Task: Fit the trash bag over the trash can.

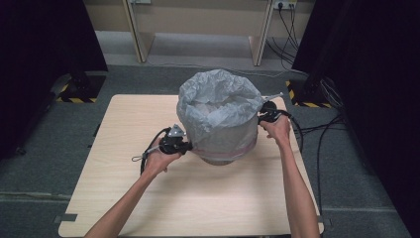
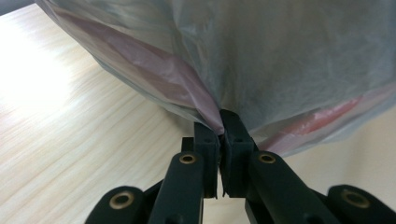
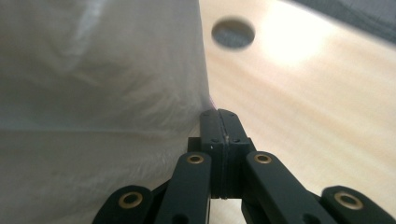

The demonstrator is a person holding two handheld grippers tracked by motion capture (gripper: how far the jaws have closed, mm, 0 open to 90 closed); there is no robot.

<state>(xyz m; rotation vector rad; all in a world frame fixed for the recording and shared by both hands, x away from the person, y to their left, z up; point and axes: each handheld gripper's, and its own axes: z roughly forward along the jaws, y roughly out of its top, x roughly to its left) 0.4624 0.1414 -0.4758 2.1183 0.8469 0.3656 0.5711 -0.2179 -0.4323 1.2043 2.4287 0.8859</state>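
Nearest lens: black jaws of left gripper [image 2: 219,128] stood pinched together on a fold of the bin liner [image 2: 261,65], pink drawstring hem caught between the pads.
Right gripper [image 3: 219,116]: jaws pressed flat together at the liner's edge, a sliver of film nipped in; grip looked thin.
High view: left gripper [image 1: 184,145] low on the hem; right gripper [image 1: 265,115] higher on the far side.
Location: liner draped over a round bin [image 1: 223,159], mid-table [image 1: 148,198], toward the far edge.
Handling: film judged very light, limp, crinkly, slick, tear-prone; no stiffness of its own.
Hold point: pink hem band, doubled and stronger than bare film; opposite sides.
Orientation: mouth pointed up, puffed open; hem down.
Long axis: upright, following the bin.
Table feature: round cable hole [image 3: 233,32] beyond the right jaws.
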